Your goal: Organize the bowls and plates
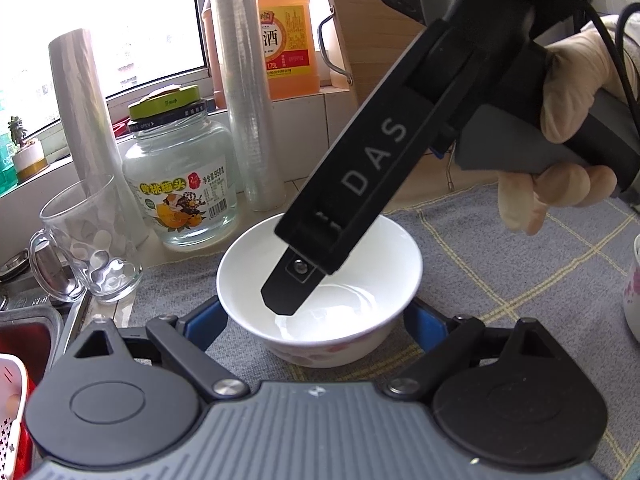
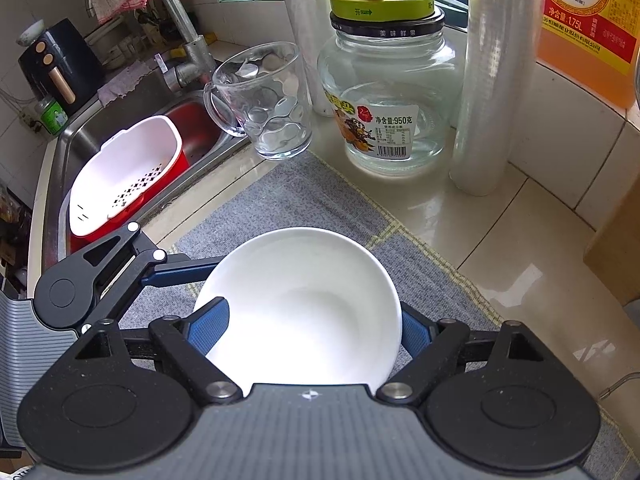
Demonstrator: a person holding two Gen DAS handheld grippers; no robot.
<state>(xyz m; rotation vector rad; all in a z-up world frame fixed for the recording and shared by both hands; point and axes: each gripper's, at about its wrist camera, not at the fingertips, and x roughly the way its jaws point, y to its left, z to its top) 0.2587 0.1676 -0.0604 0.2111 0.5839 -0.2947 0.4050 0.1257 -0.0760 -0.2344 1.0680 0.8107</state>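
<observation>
A white bowl (image 1: 360,272) (image 2: 304,304) with red flowers on its outside stands on a grey checked mat (image 1: 500,264) (image 2: 304,196). My left gripper (image 1: 312,320) is around the bowl's lower body, a blue pad against each side. In the right wrist view one of its fingers (image 2: 180,272) reaches the bowl from the left. My right gripper (image 2: 312,320), held by a gloved hand (image 1: 576,92), comes down steeply from above. One of its fingers (image 1: 288,288) dips inside the bowl. Its other pad (image 2: 414,336) sits outside the rim, so only the bowl's wall stands between the fingers.
Behind the bowl stand a glass mug (image 1: 92,248) (image 2: 268,108), a glass jar (image 1: 180,184) (image 2: 384,108), plastic-wrap rolls (image 1: 248,100) (image 2: 488,80) and an orange bottle (image 1: 288,28) (image 2: 588,20). To the left, a sink (image 2: 80,132) holds a white strainer basket (image 2: 124,176). A flowered cup (image 1: 634,288) is at the right edge.
</observation>
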